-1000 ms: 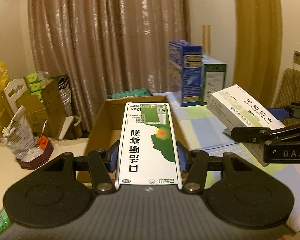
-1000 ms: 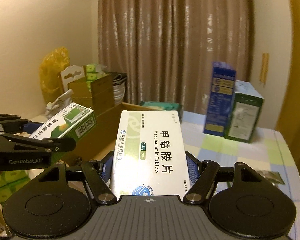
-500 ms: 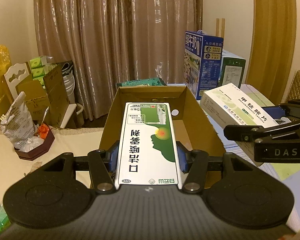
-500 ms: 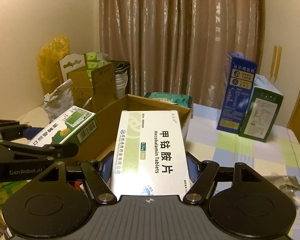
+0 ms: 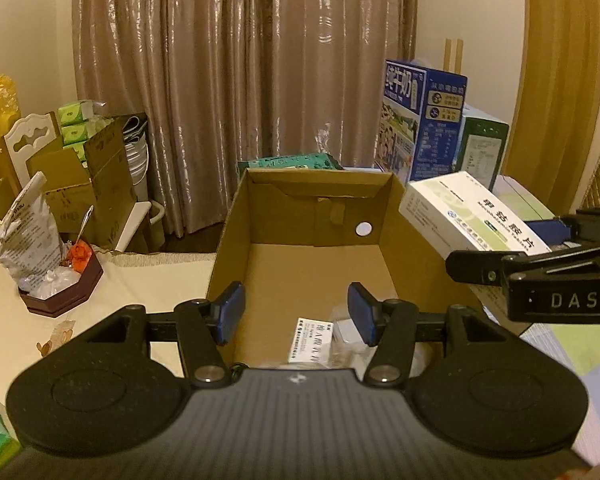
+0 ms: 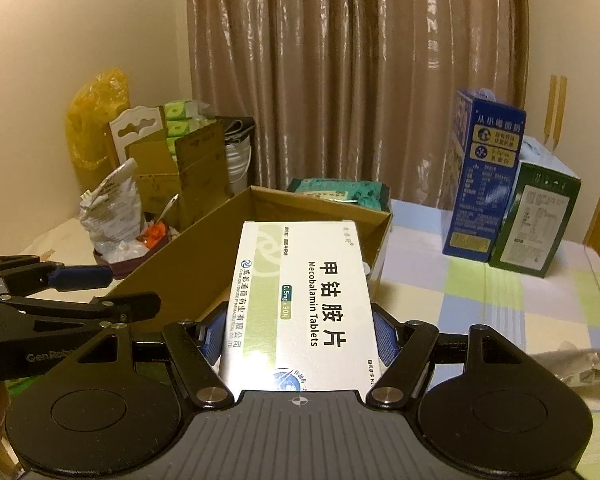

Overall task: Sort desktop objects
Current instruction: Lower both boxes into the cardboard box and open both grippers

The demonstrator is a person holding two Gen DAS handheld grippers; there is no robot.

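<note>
cardboard box (image 5: 236, 216) open-topped, floor mostly bare, right gripper (image 5: 540, 236) alongside

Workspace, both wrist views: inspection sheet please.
Surface: table with a checked cloth.
Job's things: open cardboard box with small packets at its near end; Mecobalamin box above the cardboard box's right edge.
Clutter: blue carton and green carton upright, side by side; foil sachet flat.
Grippers: left claw open, nothing between its pads, over the cardboard box; right claw shut on the Mecobalamin box.
Cables: nothing seen.
Surroundings: curtain; stacked cartons and bags at left.
</note>
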